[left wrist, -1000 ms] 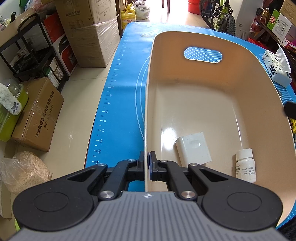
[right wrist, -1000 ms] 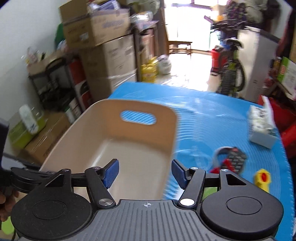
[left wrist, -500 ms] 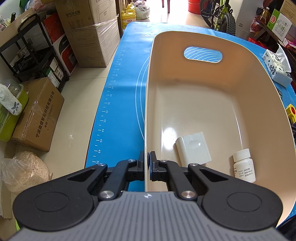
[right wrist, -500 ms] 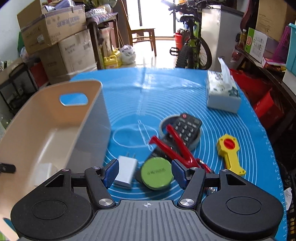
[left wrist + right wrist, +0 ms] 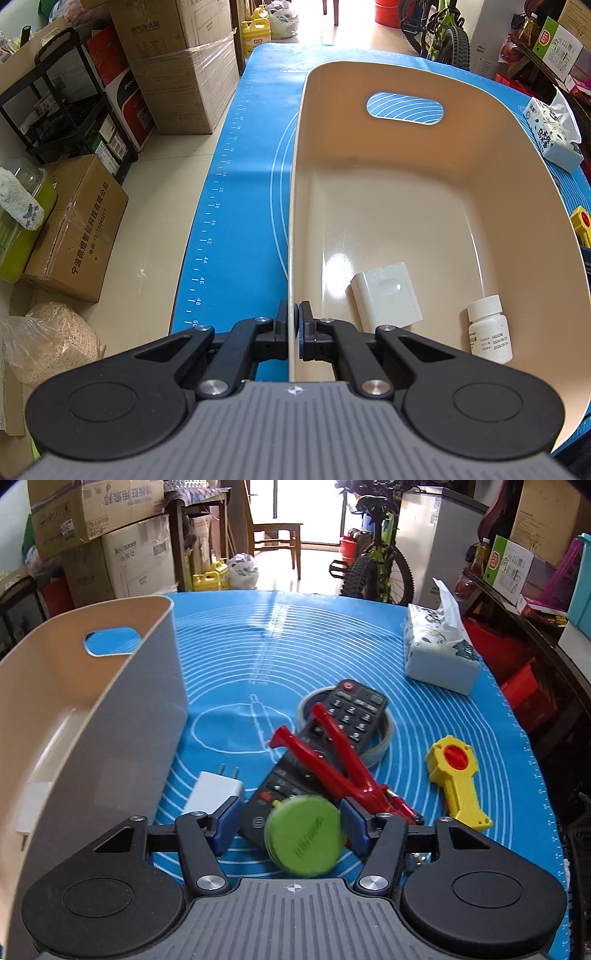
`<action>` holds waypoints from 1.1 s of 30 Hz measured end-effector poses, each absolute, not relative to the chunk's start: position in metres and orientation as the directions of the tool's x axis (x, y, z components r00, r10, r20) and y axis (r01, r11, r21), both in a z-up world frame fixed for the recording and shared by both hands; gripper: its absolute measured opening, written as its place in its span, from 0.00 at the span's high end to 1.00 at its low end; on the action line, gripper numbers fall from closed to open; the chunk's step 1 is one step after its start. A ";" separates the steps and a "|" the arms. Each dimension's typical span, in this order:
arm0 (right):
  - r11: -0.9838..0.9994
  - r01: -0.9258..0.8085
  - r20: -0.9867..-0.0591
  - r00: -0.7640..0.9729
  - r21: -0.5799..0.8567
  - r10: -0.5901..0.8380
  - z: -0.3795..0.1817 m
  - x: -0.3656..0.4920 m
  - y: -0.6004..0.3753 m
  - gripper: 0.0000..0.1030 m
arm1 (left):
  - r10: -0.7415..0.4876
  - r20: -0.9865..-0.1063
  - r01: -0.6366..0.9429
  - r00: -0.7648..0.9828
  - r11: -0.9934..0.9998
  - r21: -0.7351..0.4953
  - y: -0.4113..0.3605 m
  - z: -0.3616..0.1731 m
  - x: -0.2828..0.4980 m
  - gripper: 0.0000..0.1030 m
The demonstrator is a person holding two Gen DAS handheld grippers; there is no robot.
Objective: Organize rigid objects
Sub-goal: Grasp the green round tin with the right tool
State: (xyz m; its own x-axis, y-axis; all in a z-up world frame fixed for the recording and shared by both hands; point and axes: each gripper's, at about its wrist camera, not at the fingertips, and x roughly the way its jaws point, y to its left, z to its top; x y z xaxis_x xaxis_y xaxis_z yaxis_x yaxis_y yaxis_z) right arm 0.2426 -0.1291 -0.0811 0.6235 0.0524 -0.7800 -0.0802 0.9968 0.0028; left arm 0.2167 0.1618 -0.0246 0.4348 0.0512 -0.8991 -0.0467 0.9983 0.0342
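While the left gripper [image 5: 294, 328] stays pinched on the bin [image 5: 291, 229] wall, the right gripper [image 5: 291, 821] has dropped over the green tin [image 5: 303, 840] beside the bin; its jaws, just narrowing, straddle it without pressing yet, so a pickup looks next.

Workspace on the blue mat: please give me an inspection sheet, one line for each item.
Surface: blue silicone mat with printed rings and a ruler edge.
Job's things: beige bin holds a white block and a white pill bottle; on the mat lie a white charger plug, green round tin, black remote, red pliers, tape ring, yellow tool.
Clutter: tissue pack.
Grippers: left gripper shut on the bin's rim; right gripper open, jaws just closing, green tin between them.
Cables: nothing seen.
Surroundings: cardboard boxes, bicycle.
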 end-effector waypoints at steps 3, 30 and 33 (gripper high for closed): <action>0.997 -0.077 -0.784 0.619 -0.004 0.045 -0.085 0.242 -0.132 0.37 | 0.051 -0.899 -0.047 0.435 0.998 0.034 0.162 -0.025 0.217 0.95; 0.982 -0.092 -0.762 0.620 0.166 0.187 -0.095 0.221 -0.152 0.46 | 0.053 -0.899 -0.045 0.435 0.998 0.037 0.161 -0.025 0.216 0.95; 0.984 -0.097 -0.739 0.651 0.147 0.174 -0.081 0.215 -0.151 0.46 | 0.054 -0.899 -0.045 0.435 0.998 0.038 0.162 -0.025 0.216 0.95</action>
